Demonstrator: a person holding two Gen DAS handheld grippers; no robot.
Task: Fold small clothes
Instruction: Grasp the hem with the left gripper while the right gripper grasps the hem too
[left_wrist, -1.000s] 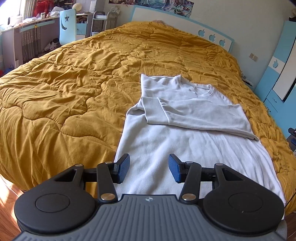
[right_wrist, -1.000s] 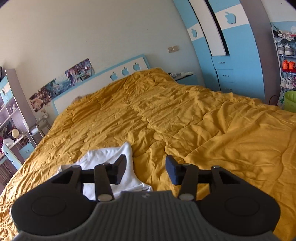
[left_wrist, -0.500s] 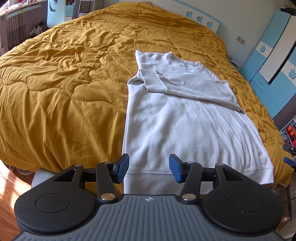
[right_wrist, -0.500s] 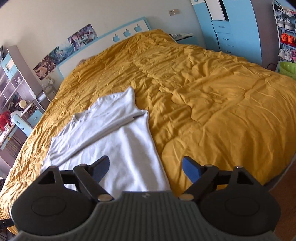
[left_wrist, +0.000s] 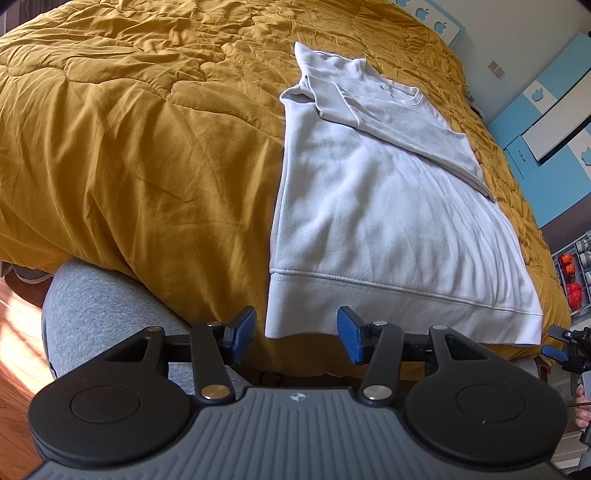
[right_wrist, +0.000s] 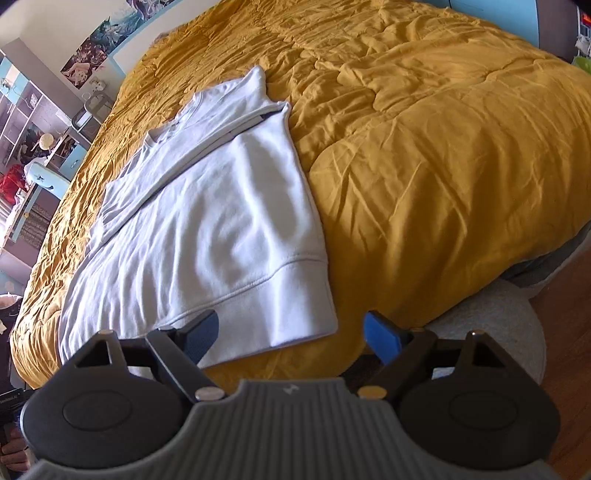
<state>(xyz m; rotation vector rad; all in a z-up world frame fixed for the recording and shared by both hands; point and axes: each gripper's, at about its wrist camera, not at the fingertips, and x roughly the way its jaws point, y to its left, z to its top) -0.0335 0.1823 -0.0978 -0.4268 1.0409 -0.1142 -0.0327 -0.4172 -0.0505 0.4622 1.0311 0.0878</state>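
Note:
A white sweatshirt (left_wrist: 384, 206) lies flat on the mustard quilt (left_wrist: 140, 147), hem toward me, both sleeves folded across the chest. My left gripper (left_wrist: 295, 334) is open and empty, just short of the hem's left corner (left_wrist: 275, 325). My right gripper (right_wrist: 291, 334) is open wide and empty, just short of the hem's right corner (right_wrist: 317, 325) of the sweatshirt (right_wrist: 207, 221). The right gripper's tips also show at the right edge of the left wrist view (left_wrist: 565, 347).
The quilt (right_wrist: 443, 147) covers the whole bed and drapes over its near edge. A grey mattress base (left_wrist: 96, 306) shows below it, with wooden floor (left_wrist: 18, 332) beside it. Blue cabinets (left_wrist: 546, 110) stand to the right, shelves (right_wrist: 33, 122) to the left.
Both grippers have pulled back and dropped from above the sweatshirt to its hem at the bed's near edge. The right jaws have opened wider.

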